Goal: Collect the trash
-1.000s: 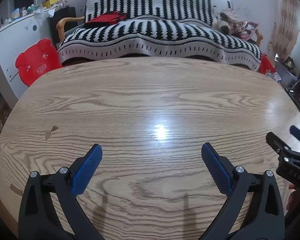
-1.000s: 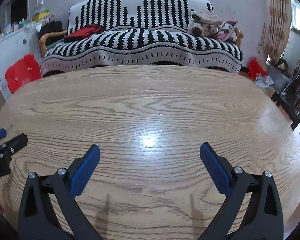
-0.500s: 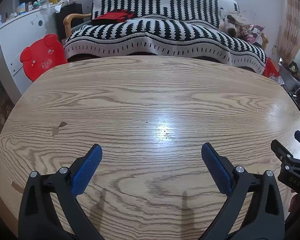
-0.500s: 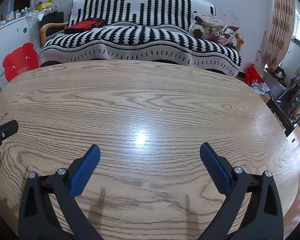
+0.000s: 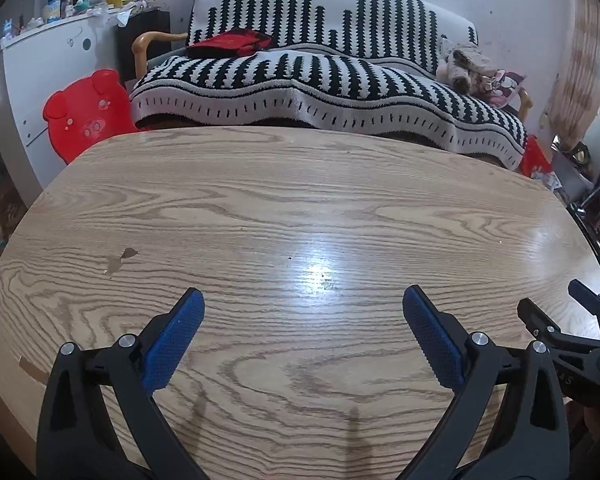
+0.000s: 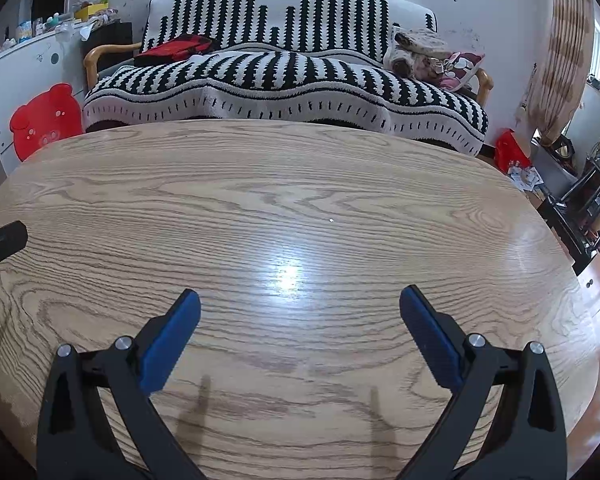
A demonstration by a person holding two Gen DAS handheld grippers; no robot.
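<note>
Trash is not showing anywhere on the oval wooden table (image 5: 300, 208) (only a small pale speck (image 6: 331, 220) is lying mid-table, too small to identify). Judging by this, the search step is underway, and the next move is calling for locating something to collect. Left gripper (image 5: 303, 312) is hovering low over the near edge, blue pads wide apart, gripping nothing. Right gripper (image 6: 300, 312) is hovering just beside it, equally spread and empty. A striped sofa (image 6: 284, 76) is sitting behind.
</note>
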